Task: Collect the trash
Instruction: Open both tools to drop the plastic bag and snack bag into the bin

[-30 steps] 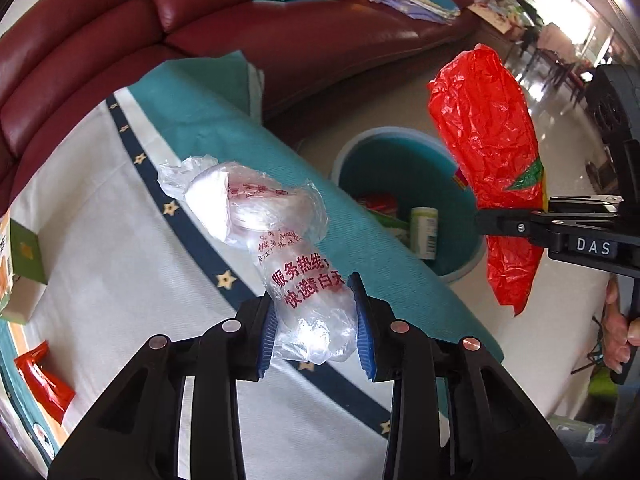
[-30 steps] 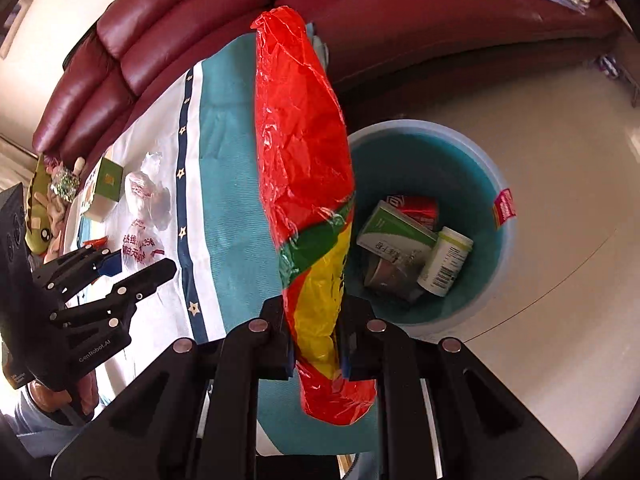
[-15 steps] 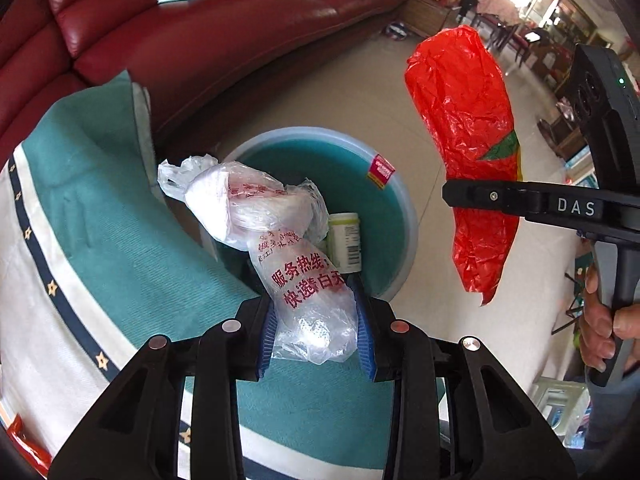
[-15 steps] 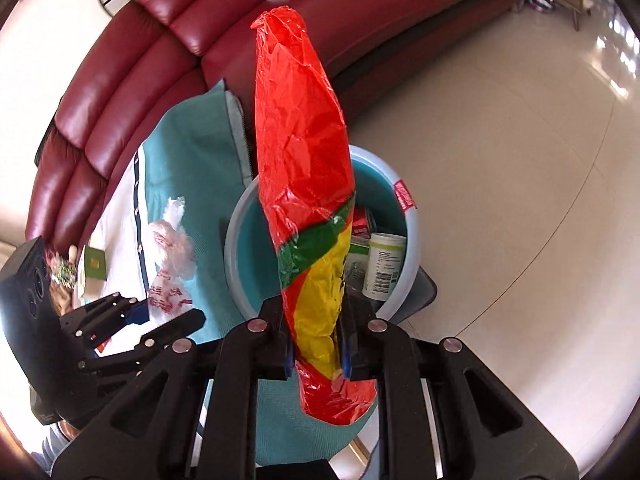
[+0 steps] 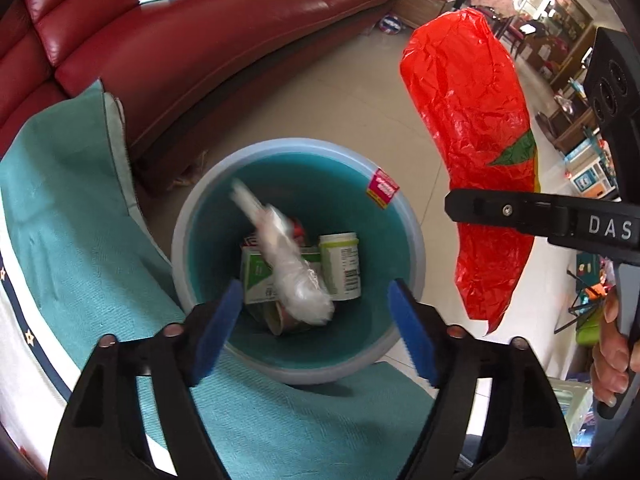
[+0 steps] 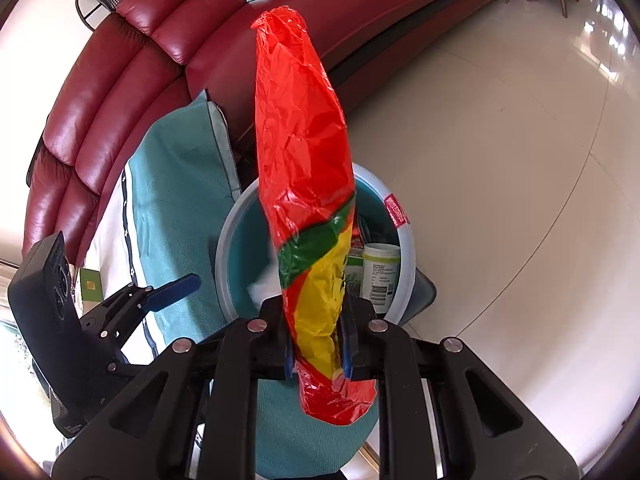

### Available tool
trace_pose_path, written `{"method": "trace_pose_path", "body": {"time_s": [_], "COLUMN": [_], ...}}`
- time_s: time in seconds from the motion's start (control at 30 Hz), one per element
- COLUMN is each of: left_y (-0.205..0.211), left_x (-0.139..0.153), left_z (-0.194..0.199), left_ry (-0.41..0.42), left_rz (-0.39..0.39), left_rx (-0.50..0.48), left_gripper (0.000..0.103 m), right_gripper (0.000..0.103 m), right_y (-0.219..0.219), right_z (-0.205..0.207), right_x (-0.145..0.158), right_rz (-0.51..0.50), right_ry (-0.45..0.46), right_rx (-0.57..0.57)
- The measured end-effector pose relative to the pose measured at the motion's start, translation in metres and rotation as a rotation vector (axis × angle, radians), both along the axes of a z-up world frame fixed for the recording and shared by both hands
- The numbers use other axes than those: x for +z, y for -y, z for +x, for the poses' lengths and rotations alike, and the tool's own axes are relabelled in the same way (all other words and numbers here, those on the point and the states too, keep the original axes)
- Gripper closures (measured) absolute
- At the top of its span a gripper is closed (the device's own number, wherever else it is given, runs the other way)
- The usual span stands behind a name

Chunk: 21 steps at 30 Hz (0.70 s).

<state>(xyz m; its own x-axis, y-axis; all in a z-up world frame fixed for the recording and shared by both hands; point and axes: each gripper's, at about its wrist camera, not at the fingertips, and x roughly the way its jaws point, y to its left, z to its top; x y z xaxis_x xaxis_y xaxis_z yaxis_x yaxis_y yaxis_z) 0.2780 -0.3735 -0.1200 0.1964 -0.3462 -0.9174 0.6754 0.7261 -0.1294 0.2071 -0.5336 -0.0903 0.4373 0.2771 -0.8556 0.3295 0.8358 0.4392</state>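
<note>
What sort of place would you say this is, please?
Most likely a home living room: a long red leather sofa, a glossy tiled floor, and a teal bin beside a cloth-covered table.

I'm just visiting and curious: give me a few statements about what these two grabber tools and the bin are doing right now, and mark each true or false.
1. The left gripper is clamped on the clear plastic bag. False: its jaws are opening and the bag is loose, blurred, over the teal bin.
2. The right gripper holds a red and yellow wrapper. True.
3. The bin is empty. False: a white bottle and a green and white box lie inside.
4. A dark red sofa stands behind the bin. True.
</note>
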Motion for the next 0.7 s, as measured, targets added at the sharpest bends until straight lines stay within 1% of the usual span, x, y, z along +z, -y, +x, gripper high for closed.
{"method": "trace_pose_path", "body": {"time_s": [0.07,0.17,0.33,0.43,0.5,0.57,0.7], "left_y": [-0.007,-0.017,-0.035,-0.047,-0.054,-0.062,-0.072], "left_x": [0.001,0.000,-0.002,0.000,0.001,0.001,0.001], "left_z": [-0.001,-0.002,-0.003,-0.007,-0.006,-0.006,0.000], "left_ry": [0.009,0.006,-0.005,0.013,0.023,0.026,0.013], "left_rz": [0.004,0.007,0.028,0.030,0.031,0.029,0.015], "left_rx": [0.015,0.032,0.059,0.074,0.083,0.093,0.117], "left_gripper": [0.010,0.005,0.005,0.005,0.005,0.005,0.004], "right_gripper": [0.087,0.086,0.086,0.085,0.077,0.052,0.039], "right_y": [-0.003,-0.007,-0.019,-0.029,-0.036,-0.041,-0.048], "right_z": [0.004,0.011,0.025,0.034,0.040,0.043,0.048], "right_x": [-0.001,-0.004,-0.007,-0.009,-0.011,-0.011,-0.012], "right_rz": [0.002,0.004,-0.005,-0.014,-0.024,-0.033,-0.037], "right_ry": [-0.005,-0.013,-0.027,-0.038,-0.043,-0.040,-0.039], "right_rx": [0.004,0.015,0.046,0.072,0.087,0.089,0.087]}}
